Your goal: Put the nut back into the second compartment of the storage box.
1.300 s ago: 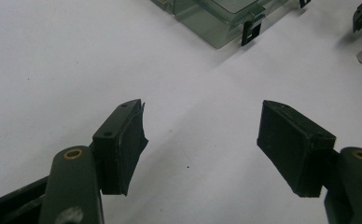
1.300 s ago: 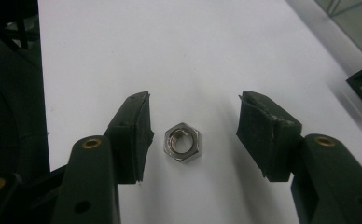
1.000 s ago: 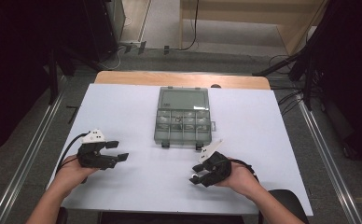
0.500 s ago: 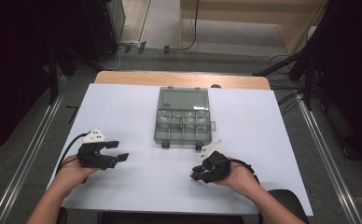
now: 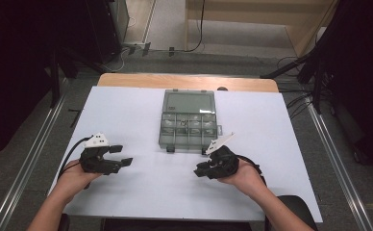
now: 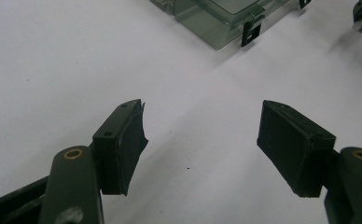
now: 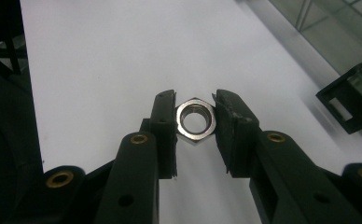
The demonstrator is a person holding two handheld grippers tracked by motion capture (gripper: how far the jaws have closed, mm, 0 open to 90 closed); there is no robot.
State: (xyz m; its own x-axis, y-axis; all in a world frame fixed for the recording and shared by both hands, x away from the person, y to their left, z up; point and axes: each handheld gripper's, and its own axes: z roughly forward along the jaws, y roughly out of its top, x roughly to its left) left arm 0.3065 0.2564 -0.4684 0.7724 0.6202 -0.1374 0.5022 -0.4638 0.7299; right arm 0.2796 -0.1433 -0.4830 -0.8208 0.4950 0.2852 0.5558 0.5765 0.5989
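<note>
Right hand-held gripper [image 7: 195,122] is pinching a steel hex nut [image 7: 196,120] flat-to-flat between its two jaws, hanging just above the white surface [image 5: 127,115] near the front edge on my right side. Left hand-held gripper [image 6: 200,140] is sitting spread wide with nothing between the jaws, hovering low over the surface and aiming toward the box corner.

So I'm reading this as the carry step: nut is picked, now it's waiting to go somewhere, most likely into the box. Next move, I'm guessing, is swinging the right one forward and over the right compartment, then letting go low so the nut isn't bouncing out.

Further back, the smoky clear plastic organizer box [image 5: 189,120] is lying in the middle of the surface with its lid open and laid back flat. The near half is split into small compartments with little bits of hardware in some of them, too small for me to name. Black latches [image 6: 248,32] are sticking out on its front wall.
</note>
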